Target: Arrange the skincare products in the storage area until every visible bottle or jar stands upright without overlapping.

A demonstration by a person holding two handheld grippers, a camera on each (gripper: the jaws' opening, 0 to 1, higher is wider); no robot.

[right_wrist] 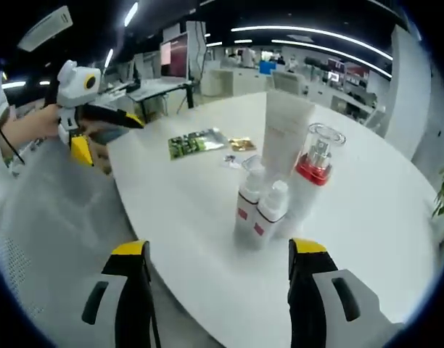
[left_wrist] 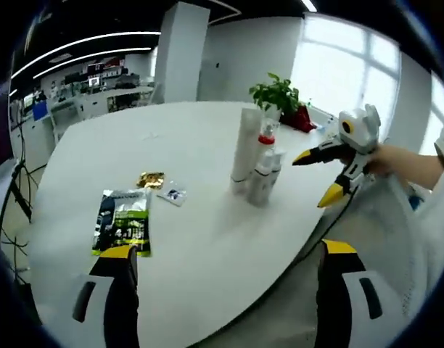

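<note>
- A large white table (left_wrist: 207, 239) with a curved near edge holds a tight cluster of skincare products, all standing upright.
- The cluster is a tall white tube (right_wrist: 284, 134), a clear-capped bottle with a red collar (right_wrist: 314, 163), and two small white bottles (right_wrist: 262, 210) in front, side by side and seemingly touching.
- My right gripper (right_wrist: 218, 272) is released, jaws spread wide and empty, aimed at the two small bottles from just off the table edge.
- My left gripper (left_wrist: 225, 272) is also released and empty, low at the near edge, well apart from the cluster.
- Near my left jaws lies a flat green-and-black sachet (left_wrist: 122, 221); beyond it, a crumpled gold wrapper (left_wrist: 150, 178) and a small clear packet (left_wrist: 172, 193).
- A potted green plant (left_wrist: 276, 94) stands behind the cluster.
- Risk, as I judge it: the bottles crowd each other, so closing on one could nudge its neighbour and topple the tall tube or the top-heavy capped bottle.
- The small bottles stand near the table edge, so a knock toward me could send them off.
- Open room: bare tabletop spreads wide beside and beyond the cluster for spacing items apart.
</note>
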